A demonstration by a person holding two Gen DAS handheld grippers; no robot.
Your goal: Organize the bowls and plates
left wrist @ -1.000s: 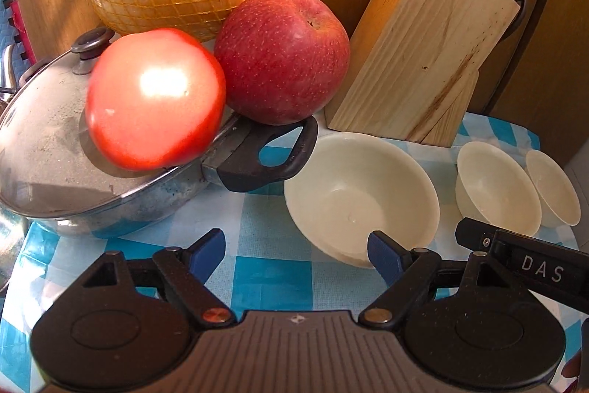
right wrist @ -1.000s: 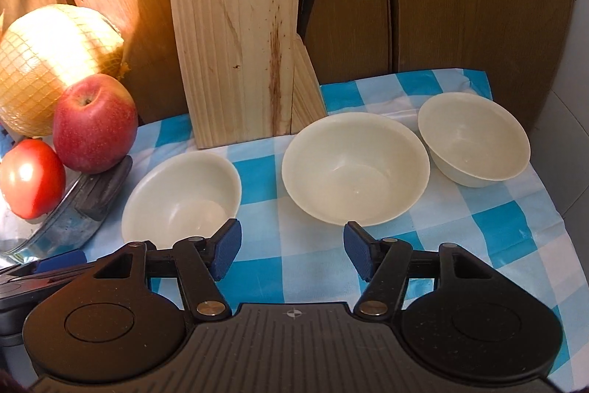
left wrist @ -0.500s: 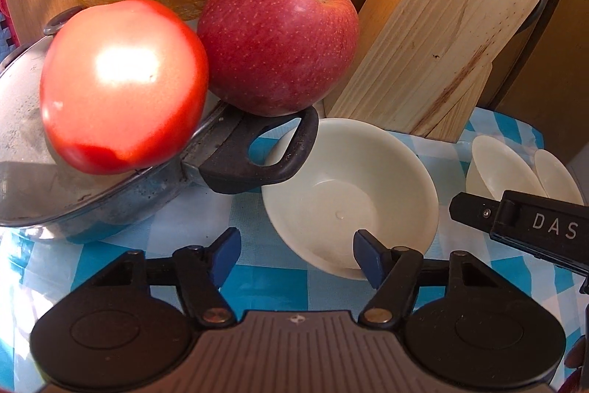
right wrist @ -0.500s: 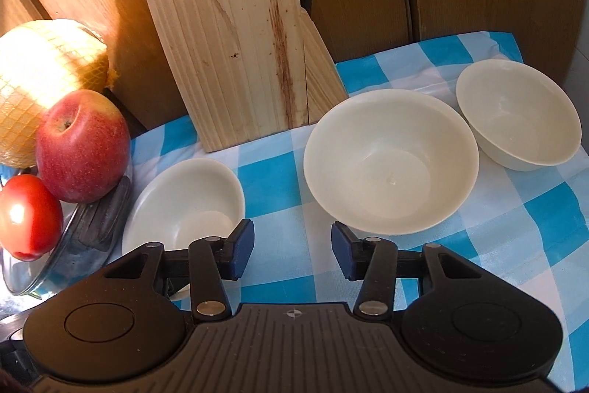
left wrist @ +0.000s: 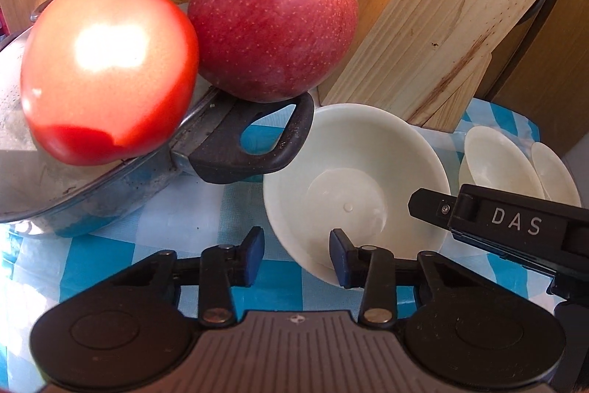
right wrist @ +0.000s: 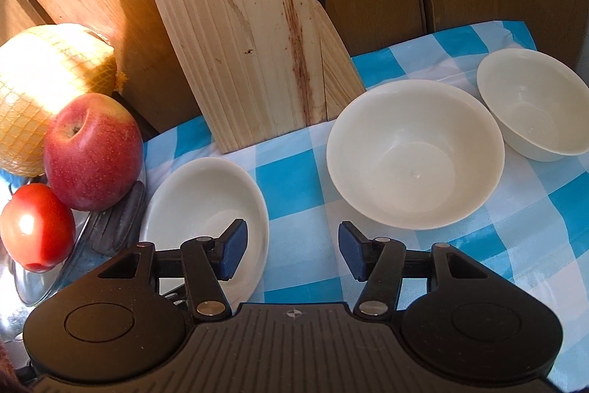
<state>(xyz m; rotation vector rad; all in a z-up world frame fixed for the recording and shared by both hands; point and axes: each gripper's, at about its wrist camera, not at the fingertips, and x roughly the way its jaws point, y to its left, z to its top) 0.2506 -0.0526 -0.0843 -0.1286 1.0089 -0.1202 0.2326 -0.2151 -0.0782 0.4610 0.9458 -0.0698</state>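
Left gripper (left wrist: 296,255) jaws have just been narrowing astride the near rim of the leftmost cream bowl (left wrist: 355,186), not yet pinching. Right gripper (right wrist: 291,255) hangs unclenched, empty, middle bowl (right wrist: 414,153) at one o'clock.

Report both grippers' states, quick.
Left gripper: open, jaws just closing, straddling the near rim of the left bowl, not gripping it yet.
Right gripper: open, jaws just widened slightly, holding nothing.

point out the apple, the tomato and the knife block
apple (left wrist: 272,21), left wrist view, middle of its red skin
tomato (left wrist: 106,72), left wrist view, its sunlit front
knife block (right wrist: 250,35), right wrist view, its pale wooden face
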